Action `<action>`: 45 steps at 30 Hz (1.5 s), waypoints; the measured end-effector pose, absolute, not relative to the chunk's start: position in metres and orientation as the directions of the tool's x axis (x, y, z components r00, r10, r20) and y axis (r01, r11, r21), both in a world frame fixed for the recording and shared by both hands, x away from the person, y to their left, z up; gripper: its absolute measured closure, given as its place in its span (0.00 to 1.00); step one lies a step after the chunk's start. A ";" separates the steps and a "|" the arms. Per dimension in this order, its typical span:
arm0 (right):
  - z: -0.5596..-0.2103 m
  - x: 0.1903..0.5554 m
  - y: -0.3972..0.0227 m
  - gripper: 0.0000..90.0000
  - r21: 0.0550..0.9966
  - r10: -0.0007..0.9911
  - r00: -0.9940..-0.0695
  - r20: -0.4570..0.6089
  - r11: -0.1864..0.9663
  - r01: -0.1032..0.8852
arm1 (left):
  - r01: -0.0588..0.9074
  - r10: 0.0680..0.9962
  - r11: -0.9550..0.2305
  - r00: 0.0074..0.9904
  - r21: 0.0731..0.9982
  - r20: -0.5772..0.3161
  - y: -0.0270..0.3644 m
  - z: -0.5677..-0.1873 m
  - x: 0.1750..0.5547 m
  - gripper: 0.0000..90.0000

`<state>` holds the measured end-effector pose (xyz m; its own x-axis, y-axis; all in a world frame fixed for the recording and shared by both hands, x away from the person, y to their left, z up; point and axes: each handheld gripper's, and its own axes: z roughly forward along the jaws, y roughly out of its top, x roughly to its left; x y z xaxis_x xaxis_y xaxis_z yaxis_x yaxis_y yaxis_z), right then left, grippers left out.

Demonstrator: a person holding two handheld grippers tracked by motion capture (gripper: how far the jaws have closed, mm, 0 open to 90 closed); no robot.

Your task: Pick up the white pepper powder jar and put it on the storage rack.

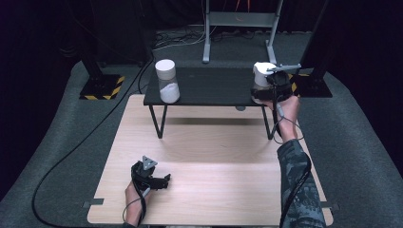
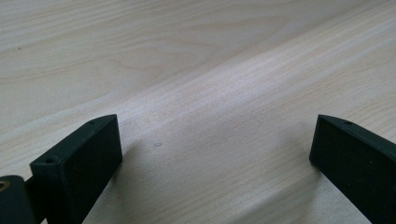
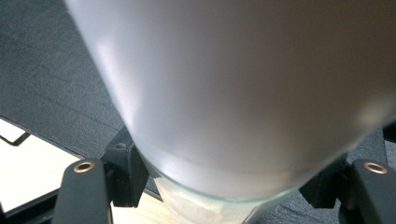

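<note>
- Clamping a white-lidded jar (image 1: pixel 262 75), the right gripper (image 1: pixel 278 80) holds it at the right end of the black shelf (image 1: pixel 214 88); the jaws press either side of the glass just under the lid.
- A second jar (image 1: pixel 167 80) stands at the shelf's left end, well apart.
- Left gripper (image 1: pixel 159 181) rests on the wooden surface (image 1: pixel 214 166), jaws apart, holding nothing.
</note>
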<state>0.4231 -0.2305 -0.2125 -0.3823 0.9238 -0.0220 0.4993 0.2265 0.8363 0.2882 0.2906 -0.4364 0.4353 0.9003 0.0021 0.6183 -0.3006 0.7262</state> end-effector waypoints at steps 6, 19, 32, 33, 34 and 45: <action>-0.217 0.422 -0.235 0.34 0.847 0.925 -0.381 -0.002 0.204 0.491 | 0.618 0.900 -0.301 0.435 0.727 0.002 0.291 -0.436 0.288 0.02; -0.216 0.420 -0.228 0.32 0.843 0.926 -0.376 -0.035 0.229 0.487 | 0.616 0.900 -0.304 0.436 0.727 0.007 0.290 -0.436 0.287 0.02; -0.202 0.400 -0.234 0.00 0.779 0.925 -0.378 -0.049 0.272 0.565 | 0.614 0.901 -0.304 0.434 0.729 0.011 0.289 -0.437 0.287 0.02; -0.203 0.396 -0.236 0.00 0.776 0.922 -0.383 -0.049 0.276 0.567 | 0.614 0.901 -0.305 0.434 0.728 0.012 0.289 -0.437 0.287 0.02; -0.204 0.392 -0.238 0.00 0.774 0.920 -0.388 -0.050 0.281 0.567 | 0.614 0.901 -0.305 0.434 0.728 0.012 0.289 -0.437 0.287 0.02; -0.251 0.348 -0.257 0.00 0.753 0.911 -0.409 -0.050 0.303 0.584 | 0.615 0.902 -0.307 0.431 0.727 0.017 0.288 -0.436 0.287 0.02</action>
